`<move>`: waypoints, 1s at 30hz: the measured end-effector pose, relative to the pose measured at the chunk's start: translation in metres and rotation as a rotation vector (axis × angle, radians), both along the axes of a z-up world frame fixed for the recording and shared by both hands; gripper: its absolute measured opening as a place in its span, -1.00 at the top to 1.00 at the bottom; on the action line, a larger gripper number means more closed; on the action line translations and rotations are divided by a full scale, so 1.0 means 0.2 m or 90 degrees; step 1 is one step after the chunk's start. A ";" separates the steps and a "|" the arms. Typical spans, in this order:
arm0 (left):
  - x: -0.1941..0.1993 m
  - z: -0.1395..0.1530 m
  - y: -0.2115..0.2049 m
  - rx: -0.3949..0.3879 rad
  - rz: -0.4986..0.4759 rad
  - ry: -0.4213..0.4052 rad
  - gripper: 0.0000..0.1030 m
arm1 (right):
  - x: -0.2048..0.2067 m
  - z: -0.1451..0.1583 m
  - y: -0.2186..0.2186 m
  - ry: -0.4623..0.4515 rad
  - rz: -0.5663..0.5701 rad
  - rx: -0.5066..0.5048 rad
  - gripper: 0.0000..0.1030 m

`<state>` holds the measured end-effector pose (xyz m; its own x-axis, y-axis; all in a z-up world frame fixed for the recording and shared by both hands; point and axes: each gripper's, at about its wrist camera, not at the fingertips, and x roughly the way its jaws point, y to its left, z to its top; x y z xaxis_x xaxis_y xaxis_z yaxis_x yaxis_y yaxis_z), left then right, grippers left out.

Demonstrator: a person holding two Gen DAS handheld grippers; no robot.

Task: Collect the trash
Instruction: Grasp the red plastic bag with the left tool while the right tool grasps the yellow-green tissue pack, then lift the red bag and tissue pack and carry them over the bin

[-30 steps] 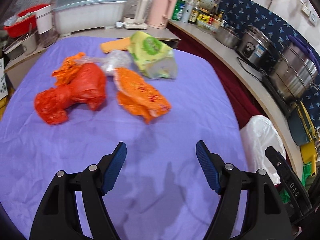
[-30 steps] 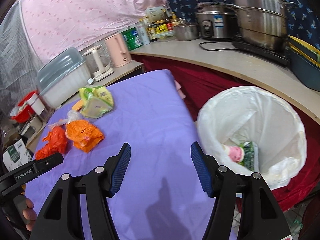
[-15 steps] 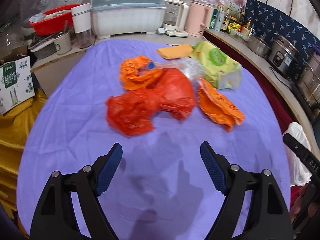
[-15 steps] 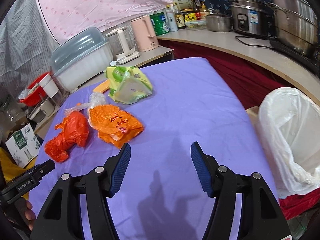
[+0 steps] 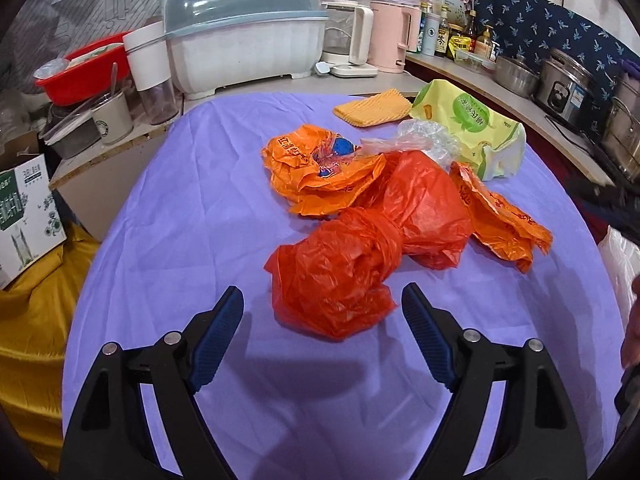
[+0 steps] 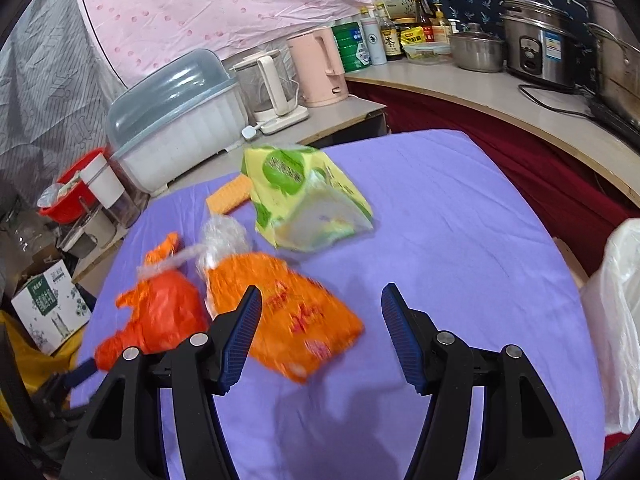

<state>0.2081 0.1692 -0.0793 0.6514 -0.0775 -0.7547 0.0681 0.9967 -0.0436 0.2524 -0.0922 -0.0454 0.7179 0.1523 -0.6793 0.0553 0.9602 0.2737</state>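
A: The red bag [image 5: 372, 256] is lying crumpled on the purple cloth [image 5: 192, 216], knotted in the middle, touching the orange bag [image 5: 320, 176] behind it.

B: And the left gripper [image 5: 322, 312] is hovering just in front of it, tilting down, jaws spread wide with nothing pinched. The bag's near end is sitting level with the fingertips, though whether it is really between them I cannot tell.

A: On the other side, the right gripper [image 6: 322, 312] is angling down over a second orange bag [image 6: 288, 312], jaws apart and gripping nothing.

B: Its left finger [image 6: 240, 336] is overlapping that bag's edge in the view; contact is unclear because of the blur.

A: A clear bag [image 5: 424, 142] and a green packet [image 6: 308, 196] are lying further back, with a yellow cloth [image 5: 372, 108] beyond.

B: The white bin liner [image 6: 616, 320] is showing beside the table's right edge.
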 end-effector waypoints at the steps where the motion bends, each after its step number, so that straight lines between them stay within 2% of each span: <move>1: 0.01 -0.01 0.01 -0.004 -0.004 0.000 -0.50 | 0.03 0.01 0.01 -0.002 0.000 0.001 -0.17; 3: 0.04 -0.03 0.01 -0.011 -0.012 0.005 -0.50 | 0.12 0.01 0.03 -0.002 0.000 0.001 -0.17; 5: 0.06 -0.04 0.01 -0.012 -0.017 0.010 -0.43 | 0.20 0.02 0.04 -0.003 -0.004 0.007 -0.27; 6: 0.07 -0.05 0.01 -0.014 -0.021 0.013 -0.26 | 0.23 0.02 0.04 -0.005 -0.007 0.008 -0.29; 13: 0.06 -0.05 0.00 -0.053 -0.029 0.029 0.28 | 0.43 0.00 0.05 -0.003 -0.025 -0.006 -0.30; 14: 0.06 -0.05 0.00 -0.059 -0.030 0.030 0.44 | 0.45 0.00 0.05 -0.002 -0.028 -0.007 -0.30; 15: 0.05 -0.04 -0.01 -0.064 -0.031 0.032 0.47 | 0.47 -0.01 0.04 0.002 -0.032 -0.011 -0.30; 16: 0.05 -0.04 -0.01 -0.063 -0.026 0.032 0.48 | 0.49 -0.02 0.04 0.006 -0.032 -0.016 -0.27; 18: 0.04 -0.03 -0.02 -0.066 -0.021 0.031 0.51 | 0.51 -0.05 0.04 0.017 -0.032 -0.020 0.00; 19: 0.03 -0.03 -0.03 -0.069 -0.018 0.031 0.52 | 0.52 -0.07 0.04 0.028 -0.031 -0.023 0.25; 21: 0.02 -0.02 -0.04 -0.079 -0.017 0.034 0.54 | 0.51 -0.09 0.04 0.037 -0.026 -0.026 0.40; 22: 0.01 -0.02 -0.04 -0.083 -0.016 0.035 0.54 | 0.50 -0.10 0.03 0.039 -0.023 -0.027 0.56; 30: -0.09 0.04 -0.12 -0.101 -0.021 0.038 0.59 | 0.27 -0.05 -0.08 0.016 -0.040 -0.013 0.68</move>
<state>0.1909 0.1457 -0.0720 0.6014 -0.2195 -0.7682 0.0934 0.9742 -0.2053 0.3061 -0.1080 -0.0545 0.7083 0.0936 -0.6996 0.1216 0.9602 0.2515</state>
